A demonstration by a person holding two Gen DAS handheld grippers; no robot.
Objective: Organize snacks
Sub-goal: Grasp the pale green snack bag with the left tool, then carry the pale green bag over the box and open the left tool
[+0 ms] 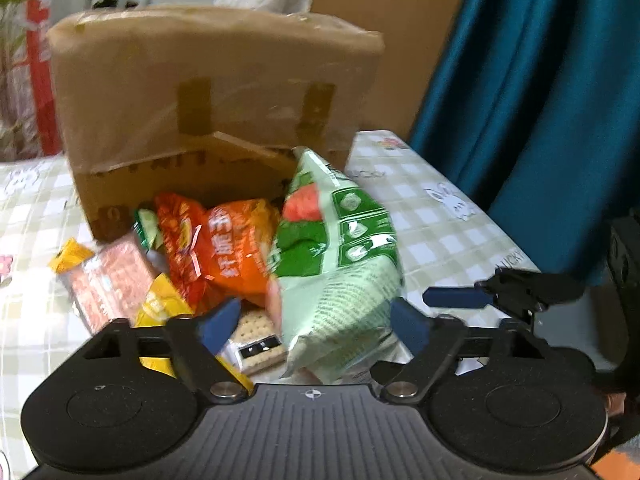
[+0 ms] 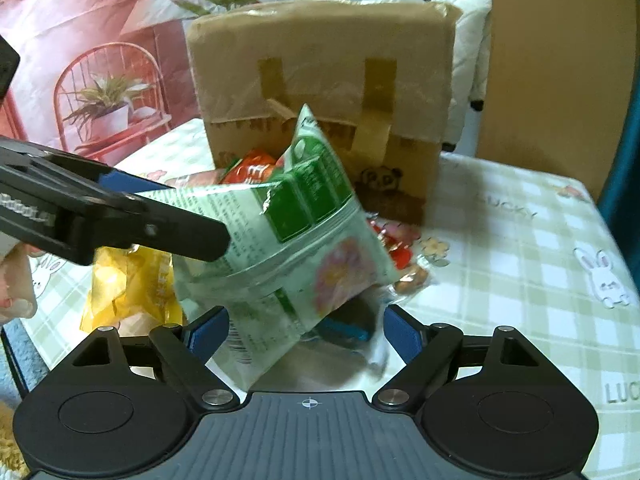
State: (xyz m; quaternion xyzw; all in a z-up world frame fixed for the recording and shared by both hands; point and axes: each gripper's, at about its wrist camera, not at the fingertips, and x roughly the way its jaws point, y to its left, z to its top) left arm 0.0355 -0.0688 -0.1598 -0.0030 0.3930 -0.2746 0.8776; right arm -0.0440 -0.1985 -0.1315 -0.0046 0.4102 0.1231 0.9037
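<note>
A pale green snack bag [image 1: 336, 264] stands tilted between the fingers of my left gripper [image 1: 316, 326], which is open around it. In the right wrist view the same green bag [image 2: 288, 240] lies between the wide-open fingers of my right gripper [image 2: 306, 330], and the left gripper's finger [image 2: 160, 224] rests against the bag's left side. An orange bag [image 1: 228, 252], a pink packet [image 1: 108, 280], yellow packets [image 1: 160, 304] and a cracker pack [image 1: 256, 340] lie heaped in front of a taped cardboard box [image 1: 208, 92].
The checked tablecloth [image 2: 520, 248] covers the table. A yellow bag [image 2: 128, 288] and small red wrapped sweets [image 2: 400, 248] lie by the box [image 2: 320, 64]. A teal curtain [image 1: 540, 92] hangs at the right. A red chair poster [image 2: 100, 80] stands behind.
</note>
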